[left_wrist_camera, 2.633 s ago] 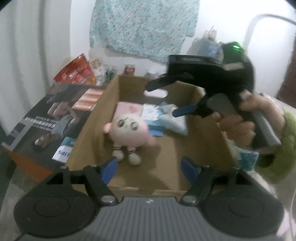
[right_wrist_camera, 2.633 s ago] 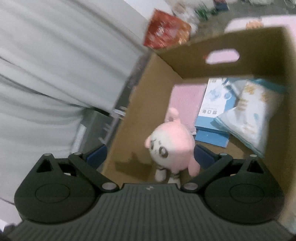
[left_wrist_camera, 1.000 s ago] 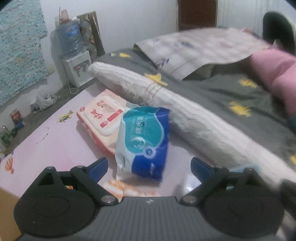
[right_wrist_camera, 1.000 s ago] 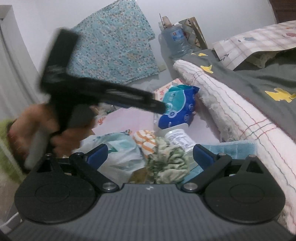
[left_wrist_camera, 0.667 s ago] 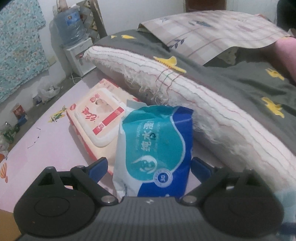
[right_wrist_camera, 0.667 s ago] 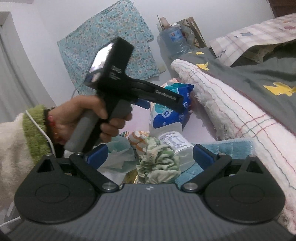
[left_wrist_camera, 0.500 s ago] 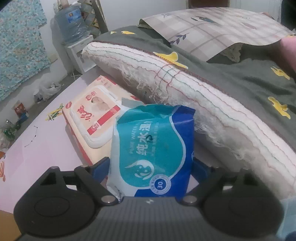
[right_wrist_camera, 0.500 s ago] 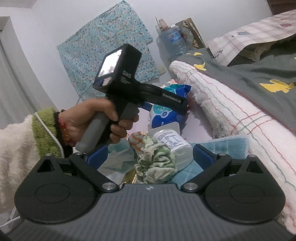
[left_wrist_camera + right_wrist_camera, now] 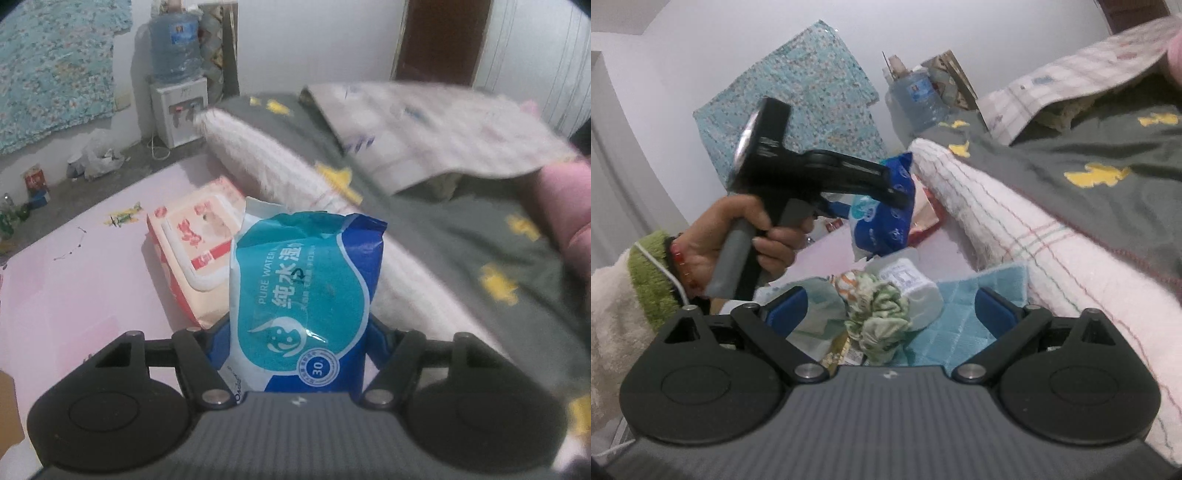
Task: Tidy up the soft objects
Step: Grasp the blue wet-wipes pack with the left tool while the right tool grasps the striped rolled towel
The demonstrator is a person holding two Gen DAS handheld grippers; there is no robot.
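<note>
My left gripper (image 9: 295, 341) is shut on a blue and teal wet-wipes pack (image 9: 303, 295) and holds it lifted above the pink sheet (image 9: 74, 295). In the right wrist view the same pack (image 9: 886, 218) hangs from the left gripper (image 9: 894, 192), clear of the bed. A pink and white wipes pack (image 9: 195, 251) lies on the sheet behind it. My right gripper (image 9: 888, 314) is open and empty above a green floral scrunchie (image 9: 882, 314), a white jar (image 9: 912, 288) and a light plastic bag (image 9: 812, 314).
A white fringed blanket roll (image 9: 266, 158) (image 9: 1015, 229) and a grey quilt with yellow shapes (image 9: 1108, 162) lie to the right. A light blue cloth (image 9: 967, 306) lies under the jar. A water dispenser (image 9: 177, 96) stands by the far wall.
My left gripper closed its fingers on the blue wipes pack and raised it off the sheet. My right gripper stayed open over the scrunchie and jar.
</note>
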